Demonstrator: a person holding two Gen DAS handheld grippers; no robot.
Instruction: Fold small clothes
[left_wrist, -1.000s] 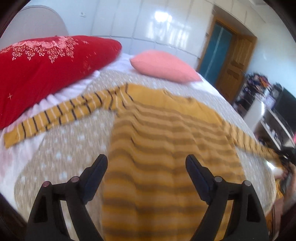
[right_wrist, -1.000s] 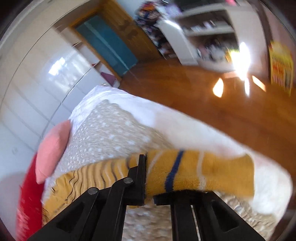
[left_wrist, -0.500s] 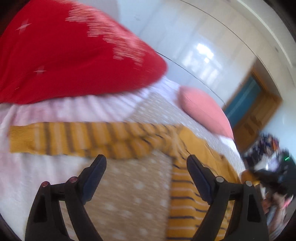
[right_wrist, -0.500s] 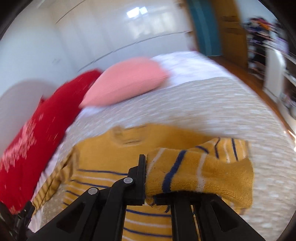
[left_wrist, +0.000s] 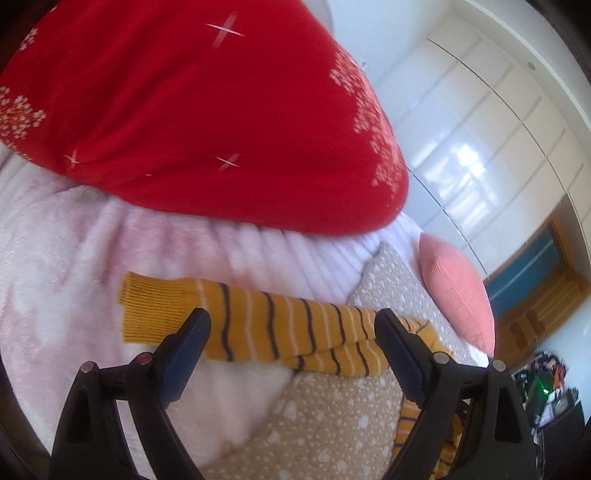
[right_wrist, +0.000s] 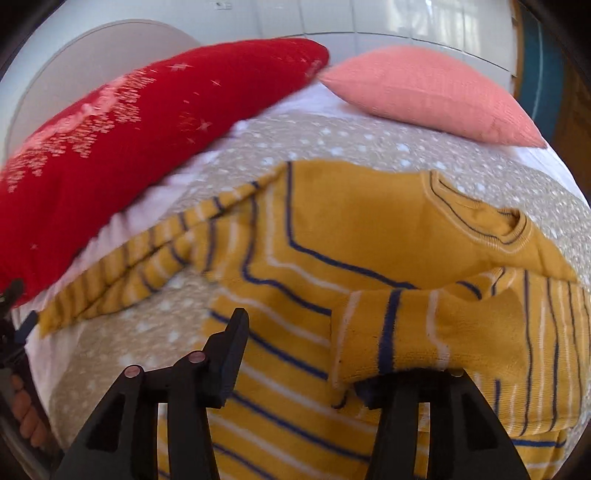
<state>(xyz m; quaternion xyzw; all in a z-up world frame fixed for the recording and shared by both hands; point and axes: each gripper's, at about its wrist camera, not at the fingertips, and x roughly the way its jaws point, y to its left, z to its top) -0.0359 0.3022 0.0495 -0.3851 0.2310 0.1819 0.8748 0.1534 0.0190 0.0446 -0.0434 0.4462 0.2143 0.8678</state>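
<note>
Yellow striped sweater (right_wrist: 332, 236) spread flat on the dotted beige blanket (right_wrist: 332, 144), near the red pillow (right_wrist: 110, 147) and pink pillow (right_wrist: 424, 88) at the far end. Right sleeve (right_wrist: 424, 332) folded across the body, draped over the right finger of the right claw (right_wrist: 314, 354); jaws opening, no longer pinching it. Left claw (left_wrist: 291, 332) wide open, empty, poised just above the left sleeve (left_wrist: 236, 321) stretched over the pale pink bedspread (left_wrist: 74, 258).

Sweater (right_wrist: 369, 236) hem beyond bottom edge
</note>
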